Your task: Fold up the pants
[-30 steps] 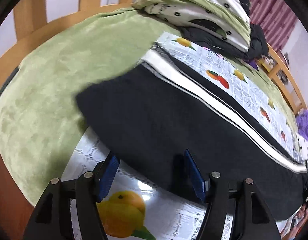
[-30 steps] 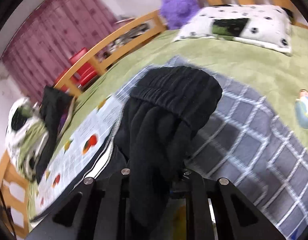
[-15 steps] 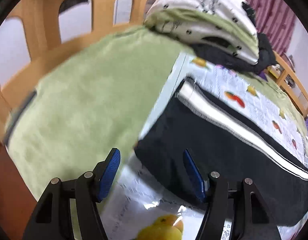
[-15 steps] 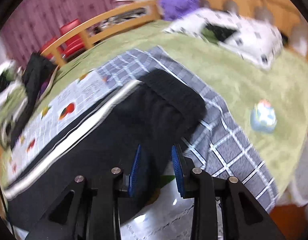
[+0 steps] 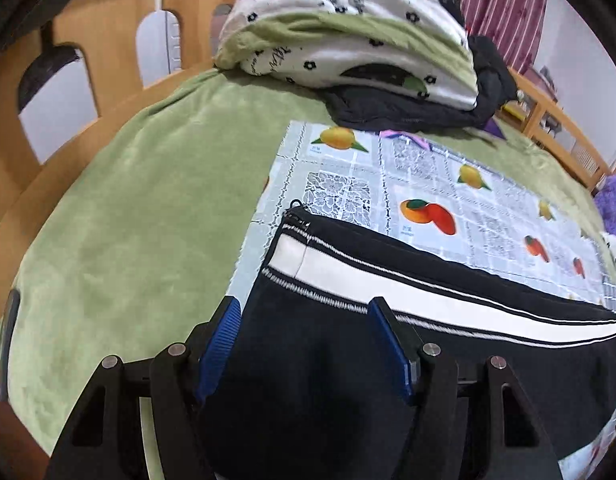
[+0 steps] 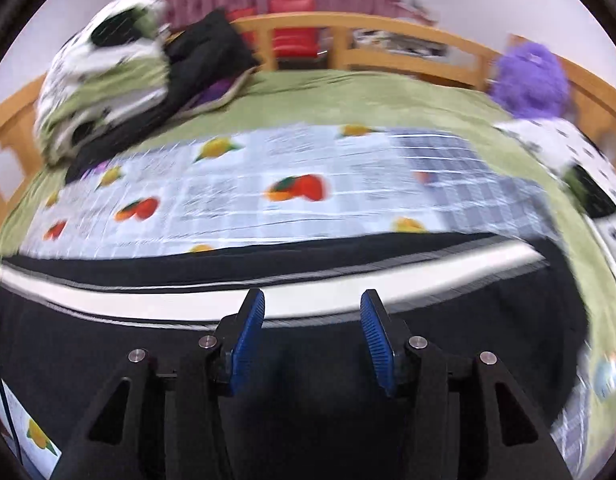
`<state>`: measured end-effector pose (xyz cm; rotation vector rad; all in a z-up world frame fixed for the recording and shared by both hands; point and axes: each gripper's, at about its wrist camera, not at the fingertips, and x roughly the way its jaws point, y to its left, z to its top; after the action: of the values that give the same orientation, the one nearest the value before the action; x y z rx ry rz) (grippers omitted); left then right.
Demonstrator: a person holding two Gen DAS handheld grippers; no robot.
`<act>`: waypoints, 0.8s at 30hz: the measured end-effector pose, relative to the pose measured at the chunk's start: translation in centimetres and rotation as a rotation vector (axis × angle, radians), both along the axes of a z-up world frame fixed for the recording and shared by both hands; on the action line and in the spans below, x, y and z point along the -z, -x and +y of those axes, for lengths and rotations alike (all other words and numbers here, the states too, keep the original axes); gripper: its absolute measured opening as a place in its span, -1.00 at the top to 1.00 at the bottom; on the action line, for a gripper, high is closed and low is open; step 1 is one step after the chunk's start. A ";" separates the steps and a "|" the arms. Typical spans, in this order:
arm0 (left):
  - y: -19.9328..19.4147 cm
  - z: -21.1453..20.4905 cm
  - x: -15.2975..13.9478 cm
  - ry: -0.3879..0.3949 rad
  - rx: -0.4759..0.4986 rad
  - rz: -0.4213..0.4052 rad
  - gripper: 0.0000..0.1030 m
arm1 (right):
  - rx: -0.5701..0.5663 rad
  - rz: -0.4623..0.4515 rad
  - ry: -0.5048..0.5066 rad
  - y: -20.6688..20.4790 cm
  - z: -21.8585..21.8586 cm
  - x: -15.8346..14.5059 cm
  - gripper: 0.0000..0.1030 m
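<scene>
1. In the left wrist view we see our left gripper (image 5: 308,344) at the bottom centre with its jaws spread apart and nothing between them, above the hem end of the black pants (image 5: 387,360). The pants fill the lower right of the frame, their white side stripe (image 5: 427,292) running toward the right edge. They lie on a fruit-print sheet (image 5: 387,184) spread over the green bedcover (image 5: 140,220). A folded floral quilt (image 5: 347,28) sits at the top centre on dark clothing.

2. In the blurred right wrist view our right gripper (image 6: 311,332) is at the bottom centre, jaws released and empty, over the pants (image 6: 308,392) stretched across the lower frame. A purple plush toy (image 6: 531,76) stands at the upper right.
</scene>
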<state>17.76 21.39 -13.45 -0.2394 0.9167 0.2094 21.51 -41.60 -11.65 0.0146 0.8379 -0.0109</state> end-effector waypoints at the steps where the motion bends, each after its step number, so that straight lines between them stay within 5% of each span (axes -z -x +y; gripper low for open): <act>1: -0.6 0.2 0.2 0.001 0.000 0.008 -0.24 | -0.029 0.013 0.001 -1.0 0.9 0.4 0.04; 8: -4.7 0.7 1.1 -0.056 0.019 0.039 -0.24 | -0.245 0.039 0.056 -7.8 5.7 3.2 -0.09; 12: -6.0 1.6 1.5 -0.088 0.000 0.020 -0.24 | -0.361 0.139 0.093 -10.2 6.9 5.5 -0.05; 16: -7.1 2.8 2.8 -0.014 0.016 0.037 -0.24 | -0.440 0.175 0.150 -10.0 8.2 6.9 0.37; 18: -7.5 2.7 3.9 -0.003 0.032 0.064 -0.24 | -0.468 0.174 0.152 -9.4 8.6 7.0 0.82; 20: -8.0 2.4 5.0 -0.010 0.043 0.088 -0.08 | -0.464 0.149 0.199 -8.9 9.4 7.1 0.90; 21: -8.1 2.3 5.1 0.001 0.054 0.078 0.25 | -0.462 0.137 0.236 -8.7 9.8 7.2 0.93; 22: -8.0 2.3 5.1 0.003 0.056 0.074 0.37 | -0.457 0.129 0.245 -8.6 10.1 7.2 0.94; 24: -7.7 2.2 4.2 0.015 0.077 0.044 0.53 | -0.429 0.099 0.204 -8.5 9.5 6.3 0.95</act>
<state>25.45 23.62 -17.67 -0.2137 0.9700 0.1373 30.00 -32.09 -17.96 -0.3598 0.9216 0.3090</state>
